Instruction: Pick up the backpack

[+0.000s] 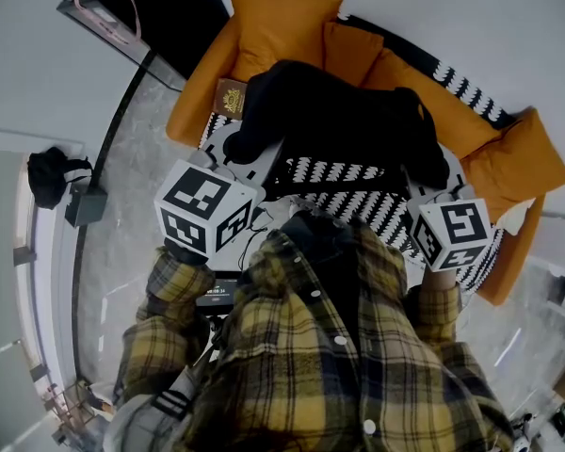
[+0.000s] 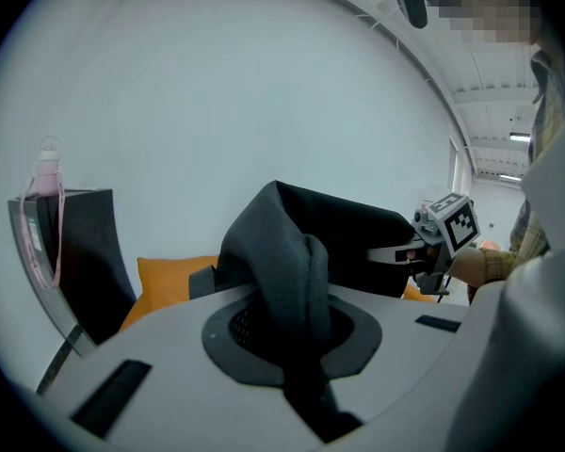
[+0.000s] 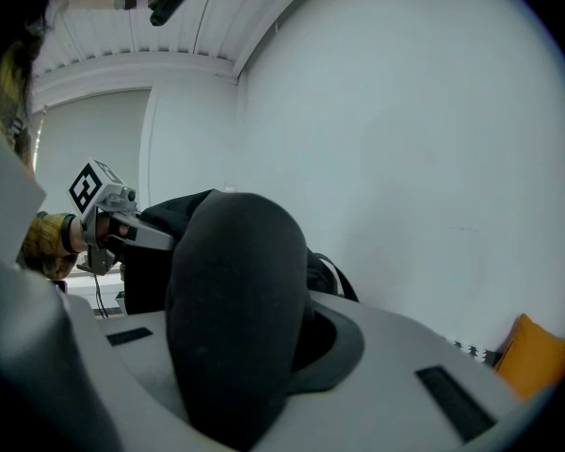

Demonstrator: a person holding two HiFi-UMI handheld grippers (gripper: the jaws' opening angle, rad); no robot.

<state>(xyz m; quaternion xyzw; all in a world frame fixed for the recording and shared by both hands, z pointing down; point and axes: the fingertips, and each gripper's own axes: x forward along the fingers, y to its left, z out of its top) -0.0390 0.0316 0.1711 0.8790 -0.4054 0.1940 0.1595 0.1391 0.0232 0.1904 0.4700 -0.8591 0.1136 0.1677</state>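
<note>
The black backpack hangs stretched between my two grippers above the orange sofa. My left gripper is shut on a fold of its fabric at the bag's left end. At the right end, my right gripper is shut on a rounded, padded part of the backpack. In the left gripper view the right gripper shows beyond the bag; the right gripper view shows the left gripper the same way. The fabric hides the pads.
Orange cushions and a black-and-white patterned throw cover the sofa; a brown book lies on its left part. A dark side table with a pink bottle stands to the left. A black bag lies on the floor.
</note>
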